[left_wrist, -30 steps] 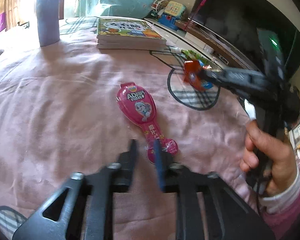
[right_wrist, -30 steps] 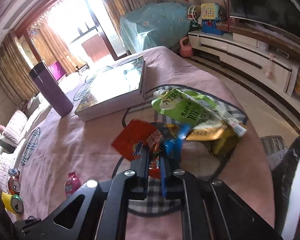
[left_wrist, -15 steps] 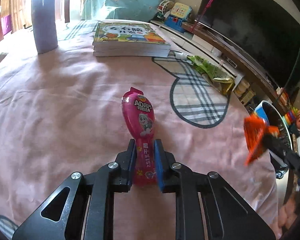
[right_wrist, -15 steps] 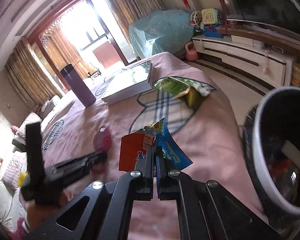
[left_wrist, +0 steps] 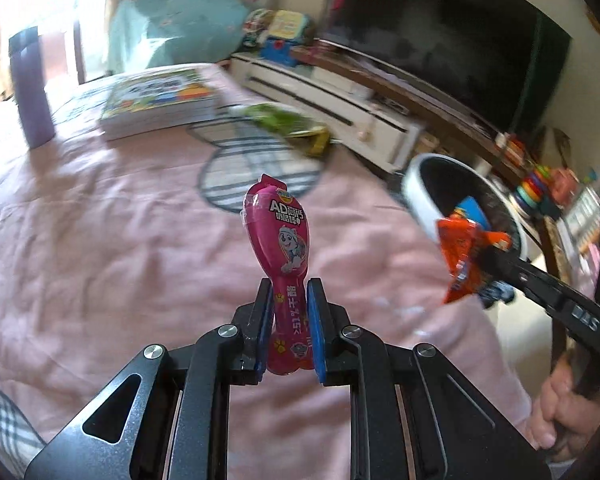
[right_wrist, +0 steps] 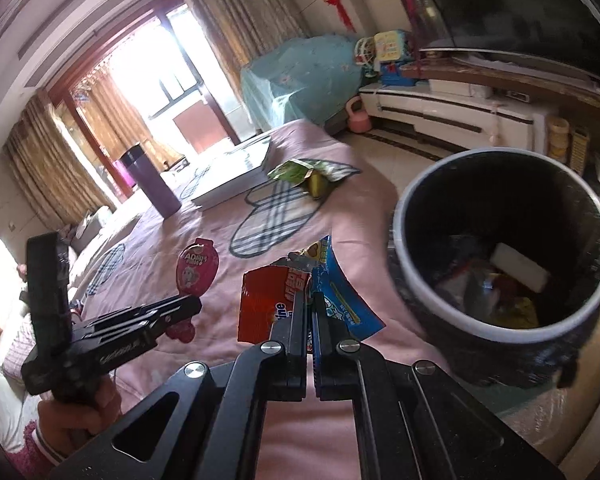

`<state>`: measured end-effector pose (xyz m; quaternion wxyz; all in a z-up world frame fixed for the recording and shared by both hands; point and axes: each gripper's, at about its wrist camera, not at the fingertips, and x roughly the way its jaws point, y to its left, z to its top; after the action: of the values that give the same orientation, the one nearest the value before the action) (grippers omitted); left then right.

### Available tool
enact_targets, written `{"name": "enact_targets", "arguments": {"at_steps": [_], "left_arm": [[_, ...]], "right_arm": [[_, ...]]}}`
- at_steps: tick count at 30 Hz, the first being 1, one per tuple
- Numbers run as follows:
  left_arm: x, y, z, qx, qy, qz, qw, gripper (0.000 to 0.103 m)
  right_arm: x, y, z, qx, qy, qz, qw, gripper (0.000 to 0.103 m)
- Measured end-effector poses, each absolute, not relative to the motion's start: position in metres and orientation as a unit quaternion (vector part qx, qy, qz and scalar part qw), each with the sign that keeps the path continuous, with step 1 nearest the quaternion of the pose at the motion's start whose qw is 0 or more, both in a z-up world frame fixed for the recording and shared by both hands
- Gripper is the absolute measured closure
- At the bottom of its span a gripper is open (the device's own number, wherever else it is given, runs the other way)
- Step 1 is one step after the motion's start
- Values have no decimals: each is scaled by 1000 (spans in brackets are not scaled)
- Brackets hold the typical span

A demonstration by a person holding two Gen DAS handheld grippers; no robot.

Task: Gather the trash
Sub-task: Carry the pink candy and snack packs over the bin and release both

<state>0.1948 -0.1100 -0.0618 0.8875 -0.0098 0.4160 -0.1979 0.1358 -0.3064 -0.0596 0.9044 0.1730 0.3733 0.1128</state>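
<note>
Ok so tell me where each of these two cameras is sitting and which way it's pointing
Left wrist: rides the left gripper, looking forward across the pink bedspread toward the TV unit; its fingers clamp the pink wrapper; the right gripper and its hand show at right.
Right wrist: rides the right gripper, facing the window and the trash bin; it pinches the red and blue wrappers; the left gripper and its hand show at left.
Shared: pink wrapper, bin, green packet, book stack, purple tumbler.
</note>
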Motion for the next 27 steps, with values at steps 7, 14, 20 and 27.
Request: {"name": "enact_targets", "arguments": {"at_steps": [7, 14, 20, 27], "left_arm": [[180, -156, -50, 7, 408, -246, 879, 88], [176, -190, -40, 23, 399, -272, 875, 88], [181, -209, -34, 28, 398, -285, 871, 99], [182, -229, -26, 40, 387, -298, 871, 99]], "right_arm": [[120, -336, -57, 185, 365, 82, 909, 101], [110, -367, -53, 189, 356, 56, 913, 101], [109, -389, -51, 190, 352, 39, 916, 101], [111, -404, -49, 186, 347, 30, 919, 101]]}}
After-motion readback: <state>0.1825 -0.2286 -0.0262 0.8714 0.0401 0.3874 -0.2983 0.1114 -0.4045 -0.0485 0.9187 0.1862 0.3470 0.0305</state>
